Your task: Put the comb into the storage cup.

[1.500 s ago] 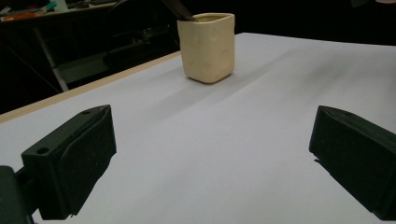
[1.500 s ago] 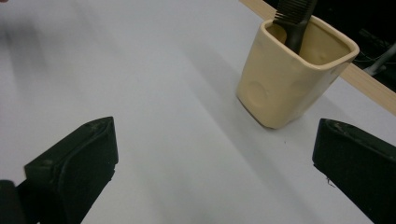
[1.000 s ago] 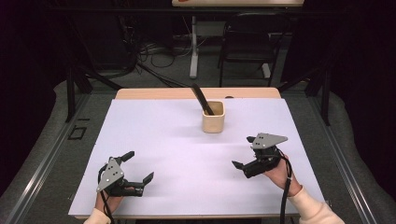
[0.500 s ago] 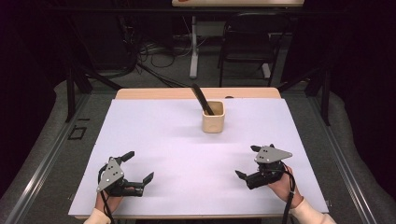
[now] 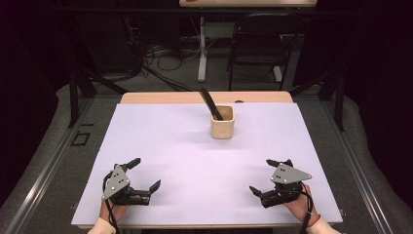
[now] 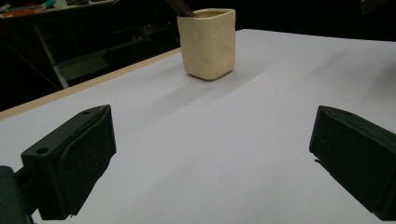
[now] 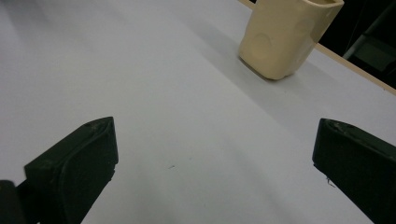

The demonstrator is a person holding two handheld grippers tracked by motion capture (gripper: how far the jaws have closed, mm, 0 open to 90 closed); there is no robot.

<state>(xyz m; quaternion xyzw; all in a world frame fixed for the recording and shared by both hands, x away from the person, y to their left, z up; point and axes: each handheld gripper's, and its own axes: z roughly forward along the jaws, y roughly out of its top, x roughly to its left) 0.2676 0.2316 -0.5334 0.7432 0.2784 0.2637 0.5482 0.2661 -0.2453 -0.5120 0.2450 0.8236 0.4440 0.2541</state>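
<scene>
The right gripper [image 5: 272,176] has drawn back toward the near edge of the white-covered tabletop [image 5: 185,146] since a second ago, and now rests low at the near right, its black fingers [image 7: 74,172] spread wide with nothing between them. The cream, square-sided ceramic cup [image 5: 222,122] stands upright toward the far side of the tabletop, near its middle, with a dark flat utensil [image 5: 210,103] leaning out of it to the far left. The left gripper [image 5: 144,174] sits at the near left, well apart from the cup, its fingers [image 6: 70,163] likewise wide and empty. A black chair [image 5: 258,44] stands on the floor beyond the tabletop.
</scene>
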